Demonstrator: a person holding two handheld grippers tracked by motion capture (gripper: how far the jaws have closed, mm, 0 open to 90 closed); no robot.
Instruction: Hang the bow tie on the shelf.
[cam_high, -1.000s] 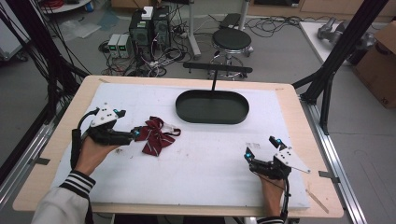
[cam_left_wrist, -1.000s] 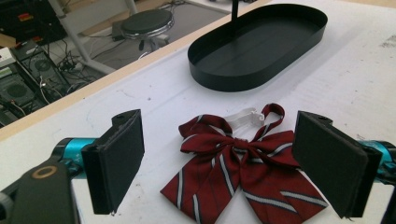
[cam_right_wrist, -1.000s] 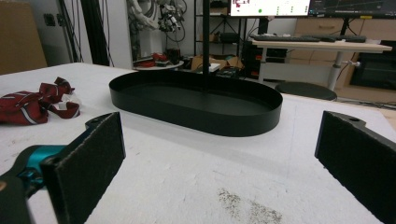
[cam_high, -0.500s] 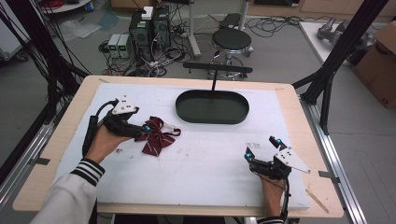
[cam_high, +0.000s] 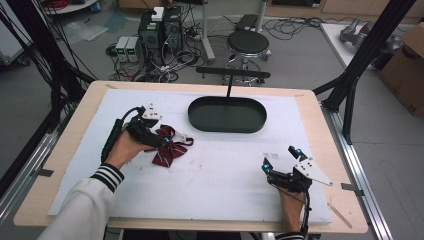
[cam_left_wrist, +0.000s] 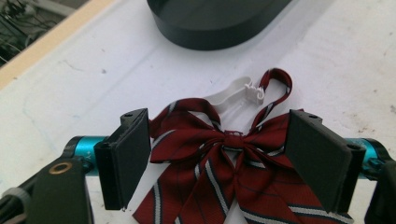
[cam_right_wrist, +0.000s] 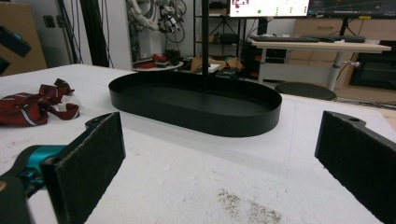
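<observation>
The step in hand looks like the approach to a grasp: the left gripper (cam_high: 161, 141) sits over the dark red striped bow tie (cam_high: 168, 147), which lies on the white mat (cam_high: 225, 170) left of centre in the high view, just below and left of the black oval tray (cam_high: 227, 115).

In the left gripper view the 2 jaws stand wide apart with the bow tie (cam_left_wrist: 224, 163) between them; its knot is near the middle of the frame and its wings spread toward both pads. The left pad looks to be at the edge of a wing, though contact cannot be told for sure. Nothing is pinched yet. The tie's white clip strap (cam_left_wrist: 236, 93) and a red loop point toward the tray (cam_left_wrist: 219, 21) at the top of that frame.

The next move, as I judge it, calls for closing the jaws on the knot or the bunched cloth around it, then lifting, likely toward the tray. The soft cloth may slip if only 1 wing is caught.

The right gripper (cam_high: 281, 162) rests at the lower right of the high view, well apart from the tie. Its jaws gape wide and hold nothing; its own view looks across the mat at the tray (cam_right_wrist: 196, 100).
</observation>
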